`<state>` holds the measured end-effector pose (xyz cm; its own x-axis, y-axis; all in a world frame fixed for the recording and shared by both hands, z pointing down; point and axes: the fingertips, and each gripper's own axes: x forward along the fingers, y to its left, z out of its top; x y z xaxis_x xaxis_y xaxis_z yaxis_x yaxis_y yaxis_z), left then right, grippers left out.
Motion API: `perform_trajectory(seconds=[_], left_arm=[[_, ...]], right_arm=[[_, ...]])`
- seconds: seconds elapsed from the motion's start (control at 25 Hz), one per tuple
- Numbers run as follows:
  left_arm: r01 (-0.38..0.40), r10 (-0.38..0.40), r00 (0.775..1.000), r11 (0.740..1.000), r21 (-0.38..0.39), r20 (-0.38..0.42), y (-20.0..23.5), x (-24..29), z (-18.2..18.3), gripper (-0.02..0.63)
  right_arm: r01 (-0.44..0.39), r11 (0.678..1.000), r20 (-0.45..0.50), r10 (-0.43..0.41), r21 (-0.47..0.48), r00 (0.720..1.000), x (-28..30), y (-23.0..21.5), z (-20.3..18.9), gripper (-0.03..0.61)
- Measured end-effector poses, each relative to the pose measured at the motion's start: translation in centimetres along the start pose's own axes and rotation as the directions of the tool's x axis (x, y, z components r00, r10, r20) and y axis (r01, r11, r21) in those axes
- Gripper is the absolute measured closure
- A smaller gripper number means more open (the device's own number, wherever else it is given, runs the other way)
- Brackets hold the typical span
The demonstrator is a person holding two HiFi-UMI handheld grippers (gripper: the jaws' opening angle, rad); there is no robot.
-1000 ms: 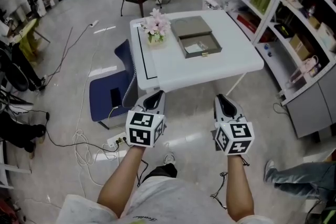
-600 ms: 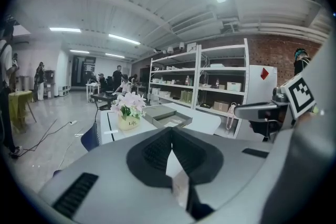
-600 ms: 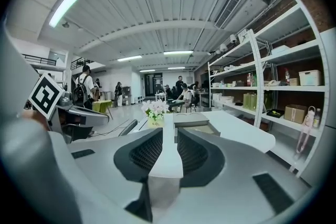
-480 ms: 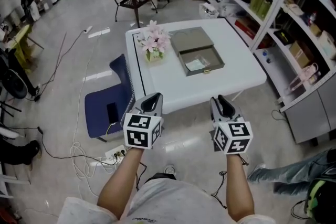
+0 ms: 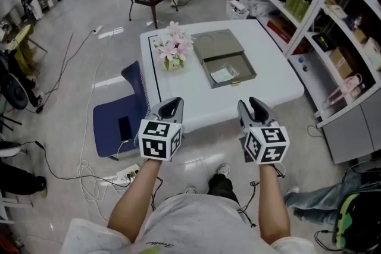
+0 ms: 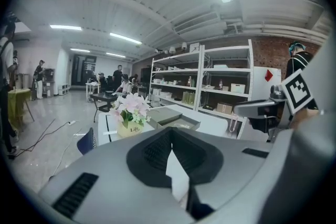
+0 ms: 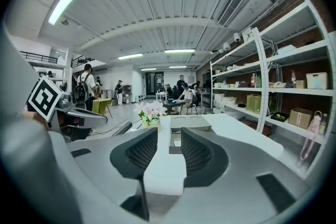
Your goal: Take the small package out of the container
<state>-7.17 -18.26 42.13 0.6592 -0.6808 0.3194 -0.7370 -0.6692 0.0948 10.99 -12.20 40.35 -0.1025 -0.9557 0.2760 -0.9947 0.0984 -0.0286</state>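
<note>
**A:** Where is the small package [image 5: 222, 74]?

**B:** Inside the grey container [image 5: 233, 81], a shallow box that stands open on the white table [image 5: 196, 95]. Its lid [image 5: 217, 44] is folded back flat behind it. A pot of pink flowers [image 5: 172, 47] stands to the box's left, apart from it.

**A:** And the 2 claws?

**B:** Both are held side by side just off the table's near edge, over the floor and well apart from the container. The left gripper [image 5: 170, 105] has its jaws drawn together, tips meeting, and grips nothing. The right gripper [image 5: 253, 105] has its jaws apart and they are opening. The gap between them is empty, and its own view looks through that gap to the table and the container far ahead.

**A:** What lies around the table?

**B:** A blue chair [image 5: 119, 119] stands at the table's left side and shelving [image 5: 333, 15] runs along its right.
</note>
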Motion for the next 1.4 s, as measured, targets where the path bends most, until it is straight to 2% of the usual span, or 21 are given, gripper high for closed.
perform_trajectory(seconds=[0.32, 0.68, 1.08, 1.24, 1.4], left_arm=[[-0.048, 0.048, 0.999, 0.999, -0.014, -0.015, 1.4, 4.8, 0.3, 0.611], [-0.118, 0.116, 0.992, 0.992, -0.043, -0.044, 2.4, 12.5, 1.2, 0.611], [-0.197, 0.19, 0.977, 0.978, -0.072, -0.095, 2.5, 18.2, 1.2, 0.611], [-0.234, 0.225, 0.969, 0.969, -0.082, -0.107, 3.0, 19.7, 1.2, 0.611], [-0.268, 0.258, 0.96, 0.959, -0.093, -0.114, 3.3, 20.6, 1.2, 0.611]], right_arm=[[-0.064, 0.998, -0.029, 0.063, -0.011, 0.998, 5.3, -3.5, -0.1, 0.431], [-0.184, 0.982, -0.138, 0.178, -0.033, 0.974, 13.5, -8.9, -0.8, 0.423], [-0.355, 0.934, -0.315, 0.324, -0.042, 0.892, 20.2, -12.7, -3.6, 0.413], [-0.416, 0.909, -0.393, 0.375, -0.024, 0.84, 22.8, -13.3, -4.8, 0.41], [-0.472, 0.882, -0.486, 0.409, -0.007, 0.773, 24.9, -13.5, -6.6, 0.403]])
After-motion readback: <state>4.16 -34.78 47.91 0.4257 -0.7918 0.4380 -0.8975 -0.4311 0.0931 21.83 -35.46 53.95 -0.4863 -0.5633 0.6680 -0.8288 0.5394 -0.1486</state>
